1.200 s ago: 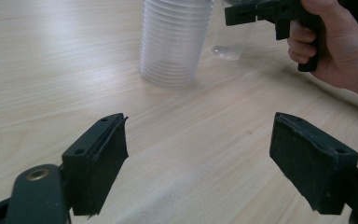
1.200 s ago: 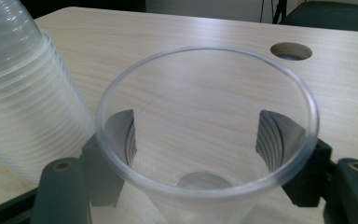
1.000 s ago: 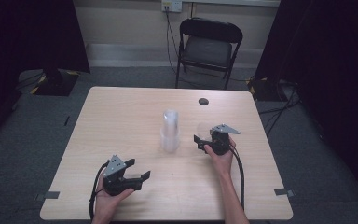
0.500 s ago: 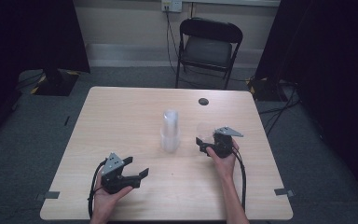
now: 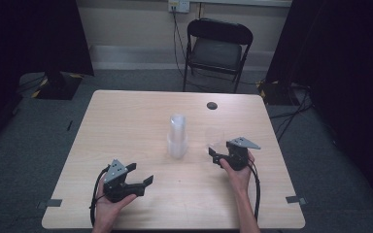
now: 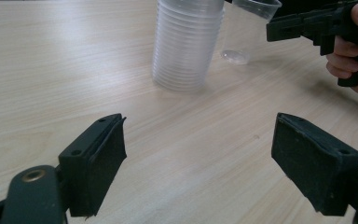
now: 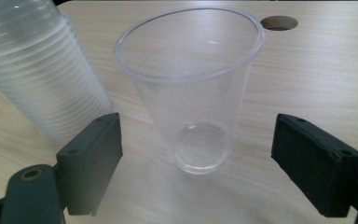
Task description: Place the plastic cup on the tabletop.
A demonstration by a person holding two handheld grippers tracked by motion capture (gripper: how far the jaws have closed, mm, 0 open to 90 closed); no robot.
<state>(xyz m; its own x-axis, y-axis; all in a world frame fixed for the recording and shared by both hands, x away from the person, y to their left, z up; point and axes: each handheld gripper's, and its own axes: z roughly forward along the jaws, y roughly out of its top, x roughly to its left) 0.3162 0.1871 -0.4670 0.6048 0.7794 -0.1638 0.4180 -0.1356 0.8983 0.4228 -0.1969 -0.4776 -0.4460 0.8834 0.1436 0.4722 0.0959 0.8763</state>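
A tall stack of clear plastic cups (image 5: 177,138) stands upright mid-table. To its right a single clear cup (image 5: 213,138) stands upright on its own. My right gripper (image 5: 215,156) sits just behind that cup, jaws apart. In the right gripper view the single cup (image 7: 191,93) stands just ahead of the right gripper (image 7: 196,154), touched by neither pad, with the stack (image 7: 37,70) at the left. Those jaws have just been closing a little with nothing gripped. My left gripper (image 5: 141,174) rests open near the front left. The left gripper view shows its jaws wide apart, with the stack (image 6: 186,42) beyond.
The light wooden table (image 5: 126,121) has a round cable hole (image 5: 212,105) near its far right edge. A black folding chair (image 5: 218,48) stands behind the table. Dark curtains hang on both sides, and cables trail on the grey floor.
My right gripper has drawn back slightly from the single cup, toward the table's near edge. The left gripper, the stack and the single cup have stayed in place.
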